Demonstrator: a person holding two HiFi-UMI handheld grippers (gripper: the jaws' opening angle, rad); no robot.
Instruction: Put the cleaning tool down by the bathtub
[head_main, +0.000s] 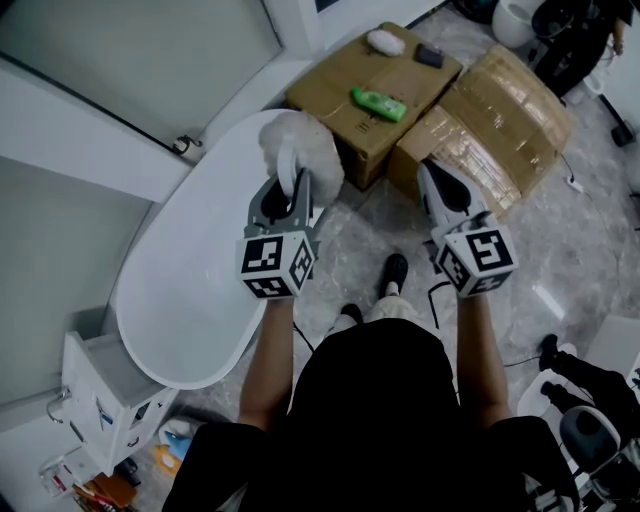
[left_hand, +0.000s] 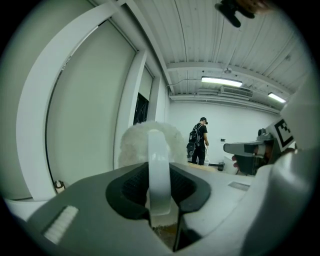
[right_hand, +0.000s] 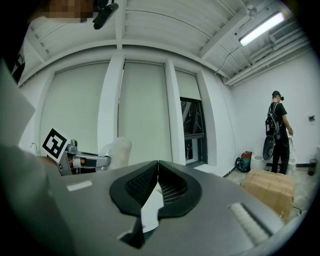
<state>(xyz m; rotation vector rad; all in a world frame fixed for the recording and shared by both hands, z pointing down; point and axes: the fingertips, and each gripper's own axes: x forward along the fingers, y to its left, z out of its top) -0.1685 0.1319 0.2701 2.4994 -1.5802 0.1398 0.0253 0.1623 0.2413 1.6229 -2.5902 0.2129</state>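
Partly open, the left gripper (head_main: 291, 192) has its jaws closed on the cleaning tool (head_main: 303, 142). In the left gripper view, the two dark ribbed pads (left_hand: 134, 186) press on either side of a smooth white plastic band, the tool's handle (left_hand: 159, 167), which stands upright in the gap and arches forward. Beyond the handle sits the tool's head (left_hand: 135, 145), a rounded puff of white fluffy fibre. In the head view that puff shows over the rim at the far end of the bathtub (head_main: 185, 300), a glossy white oval tub with a smooth curved wall, and close beside the nearer of two cardboard boxes (head_main: 345, 75).

The right gripper (head_main: 437, 180) is apart from all this, over the grey marbled floor (head_main: 375, 215) in front of the boxes. Its jaws are together: in the right gripper view the ribbed pads (right_hand: 172, 187) meet along a thin line with nothing between them. That view also catches the left gripper (right_hand: 80, 161) off to its left with the fluffy head (right_hand: 119, 150) at its tip.

A green bottle (head_main: 378, 103) lies on the nearer box's flat brown top.
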